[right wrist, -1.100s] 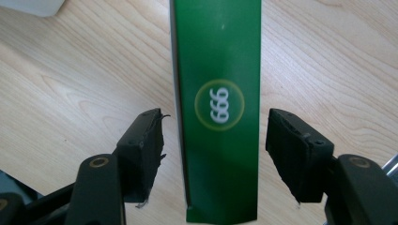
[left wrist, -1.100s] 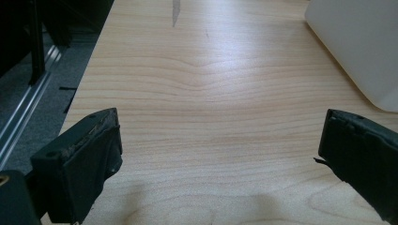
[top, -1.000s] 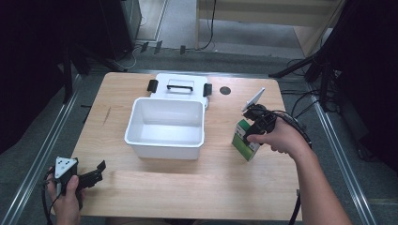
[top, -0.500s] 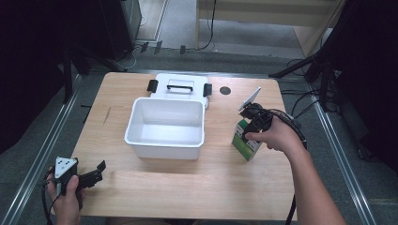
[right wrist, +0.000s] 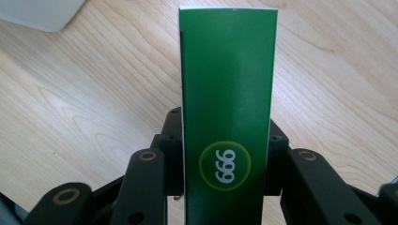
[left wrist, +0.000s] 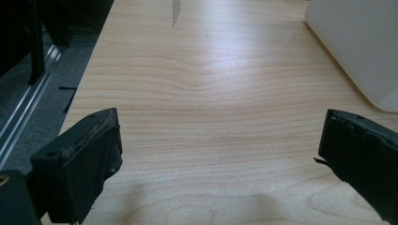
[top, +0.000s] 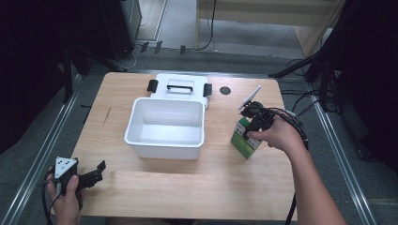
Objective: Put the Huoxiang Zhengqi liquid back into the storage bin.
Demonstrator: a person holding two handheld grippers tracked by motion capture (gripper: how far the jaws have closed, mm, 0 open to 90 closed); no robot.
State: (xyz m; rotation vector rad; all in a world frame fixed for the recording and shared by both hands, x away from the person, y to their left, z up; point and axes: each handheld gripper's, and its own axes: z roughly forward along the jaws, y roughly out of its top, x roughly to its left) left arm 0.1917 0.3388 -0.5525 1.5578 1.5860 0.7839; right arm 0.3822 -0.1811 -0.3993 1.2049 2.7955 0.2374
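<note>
Light wooden counter (top: 187, 187). Right claw (top: 253, 125) clamped on upright green cardboard box with white edges (top: 246, 138), jaws pressing its two narrow sides; box stands on counter, right of white rectangular plastic bin (top: 165, 127), apart from it. Right gripper view: box face (right wrist: 227, 117) bears round yellow-ringed logo. White lid with black latches (top: 179, 86) lies just behind bin. Left claw (top: 91, 176) near counter's front-left corner, jaws wide apart, empty.

One white bin (top: 165, 127) is sitting on one wooden table (top: 197, 185), along with one white lid (top: 179, 86), one green box (top: 245, 139) and two grippers: left (top: 96, 171), right (top: 250, 129).
</note>
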